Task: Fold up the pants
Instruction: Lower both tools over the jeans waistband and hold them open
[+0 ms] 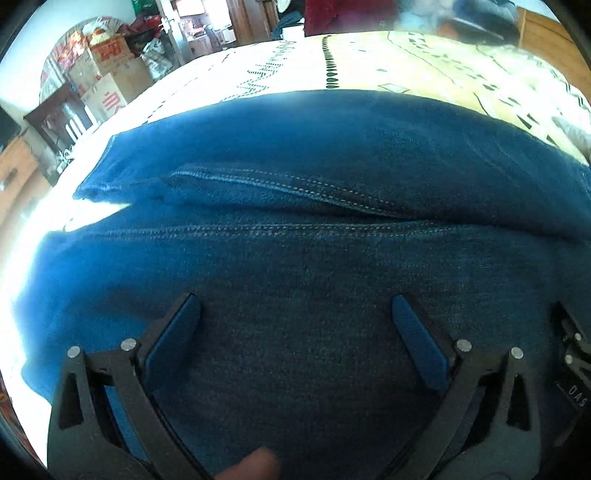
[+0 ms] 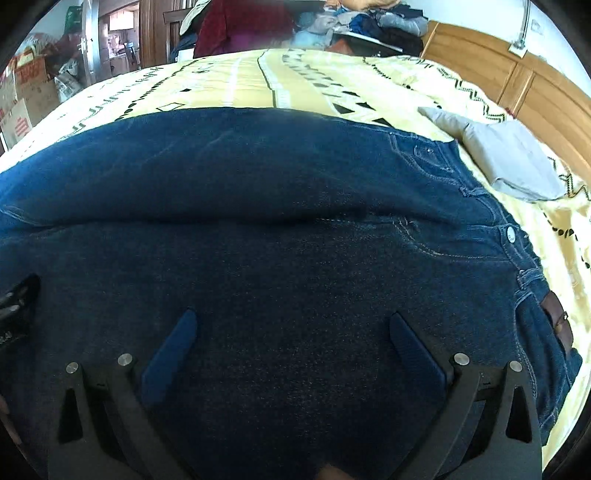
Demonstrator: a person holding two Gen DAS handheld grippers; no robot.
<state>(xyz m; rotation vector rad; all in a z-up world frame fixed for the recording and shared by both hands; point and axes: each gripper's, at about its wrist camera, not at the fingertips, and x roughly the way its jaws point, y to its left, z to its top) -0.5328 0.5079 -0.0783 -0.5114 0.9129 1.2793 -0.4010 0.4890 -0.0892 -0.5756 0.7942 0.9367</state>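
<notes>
Dark blue jeans [image 1: 295,147] lie flat on a bed with a yellow and white patterned cover [image 1: 424,70]. In the left wrist view the two legs lie side by side, their stitched seams running across the middle. My left gripper [image 1: 295,306] is open, low over the near leg, holding nothing. In the right wrist view the jeans [image 2: 258,166] show their waistband with a metal button [image 2: 511,234] and a brown leather patch [image 2: 557,317] at the right. My right gripper [image 2: 293,321] is open over the denim near the waist, empty.
A folded grey garment [image 2: 506,155] lies on the bed beyond the waistband. A wooden headboard [image 2: 517,81] stands at the right. Cardboard boxes [image 1: 110,74] and clutter stand past the bed's left edge. A pile of clothes [image 2: 369,22] sits at the far side.
</notes>
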